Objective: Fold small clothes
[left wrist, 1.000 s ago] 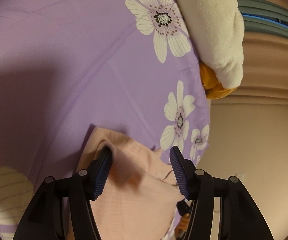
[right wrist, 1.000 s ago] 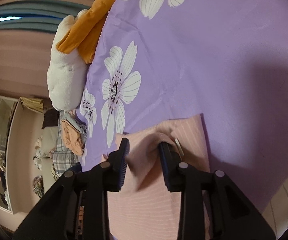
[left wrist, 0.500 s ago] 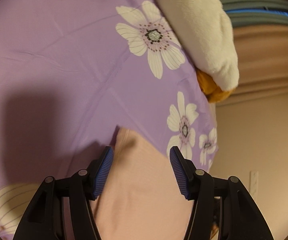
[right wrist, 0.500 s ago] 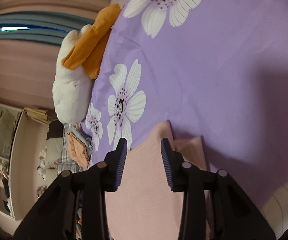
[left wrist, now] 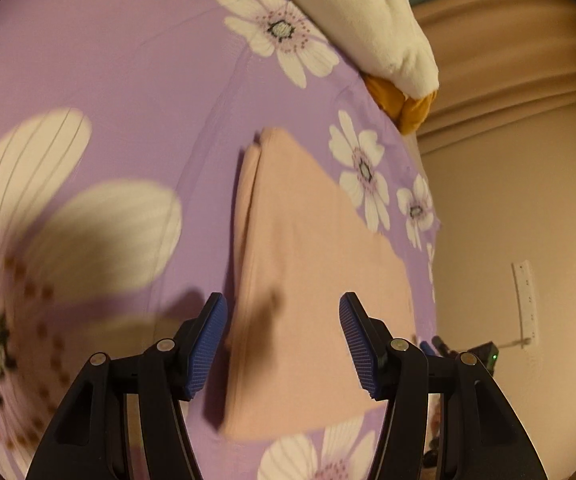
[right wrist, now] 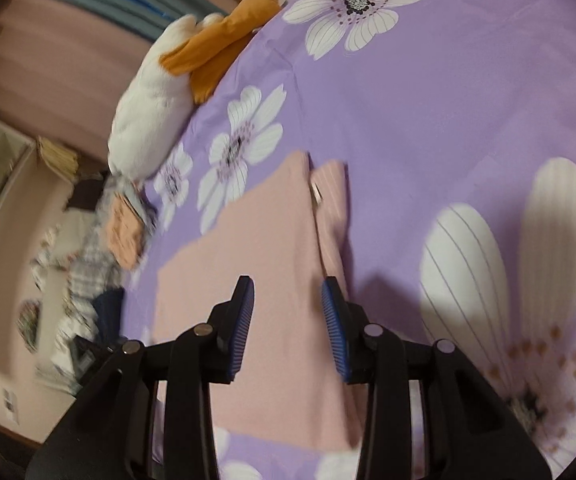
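Note:
A small pink garment (left wrist: 308, 264) lies folded flat on the purple flowered bedsheet (left wrist: 127, 80); it also shows in the right wrist view (right wrist: 255, 264), with a striped under-layer and a label peeking out at its right edge (right wrist: 330, 196). My left gripper (left wrist: 283, 344) is open and empty, held above the garment's near part. My right gripper (right wrist: 288, 320) is open and empty, above the garment's near right part. Neither gripper touches the cloth.
A white and orange plush toy (left wrist: 372, 28) lies at the bed's far edge, also in the right wrist view (right wrist: 155, 100). A heap of other clothes (right wrist: 99, 248) lies beyond the bed's left side. The wall (left wrist: 508, 200) stands past the bed's right edge.
Both grippers have let go of the garment and pulled back and up. The right gripper opened from a pinch on the cloth. The garment now lies flat, folded over.

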A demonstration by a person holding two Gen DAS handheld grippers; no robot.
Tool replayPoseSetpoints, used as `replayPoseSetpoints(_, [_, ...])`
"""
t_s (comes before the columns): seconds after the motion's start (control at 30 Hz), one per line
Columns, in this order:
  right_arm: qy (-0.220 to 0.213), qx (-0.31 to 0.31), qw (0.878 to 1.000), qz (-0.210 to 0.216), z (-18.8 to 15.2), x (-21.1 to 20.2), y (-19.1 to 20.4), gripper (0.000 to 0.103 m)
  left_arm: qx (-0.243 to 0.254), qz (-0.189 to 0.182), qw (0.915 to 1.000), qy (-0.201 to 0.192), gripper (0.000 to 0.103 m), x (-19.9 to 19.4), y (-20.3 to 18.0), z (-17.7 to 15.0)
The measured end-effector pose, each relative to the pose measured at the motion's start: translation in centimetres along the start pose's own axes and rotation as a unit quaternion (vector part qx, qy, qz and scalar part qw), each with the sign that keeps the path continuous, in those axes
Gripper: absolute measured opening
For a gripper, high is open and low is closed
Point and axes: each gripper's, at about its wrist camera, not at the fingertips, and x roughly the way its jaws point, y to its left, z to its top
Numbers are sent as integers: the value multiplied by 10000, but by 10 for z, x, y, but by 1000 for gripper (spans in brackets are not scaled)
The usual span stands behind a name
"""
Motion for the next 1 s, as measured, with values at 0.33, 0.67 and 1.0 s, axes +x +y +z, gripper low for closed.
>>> replayPoseSetpoints(0.33, [288, -165, 9992, -204, -40, 3, -9, 36, -11, -350, 9991, 247, 57, 4, 3, -17])
replayPoseSetpoints(0.67, [403, -97, 9991, 117, -51, 2, -7, 36, 14, -392, 9984, 398, 57, 9, 6, -18])
replayPoseSetpoints(1.0, [559, -166, 9973, 451, -57, 1, -4, 36, 291, -917, 9938, 552, 57, 3, -1, -24])
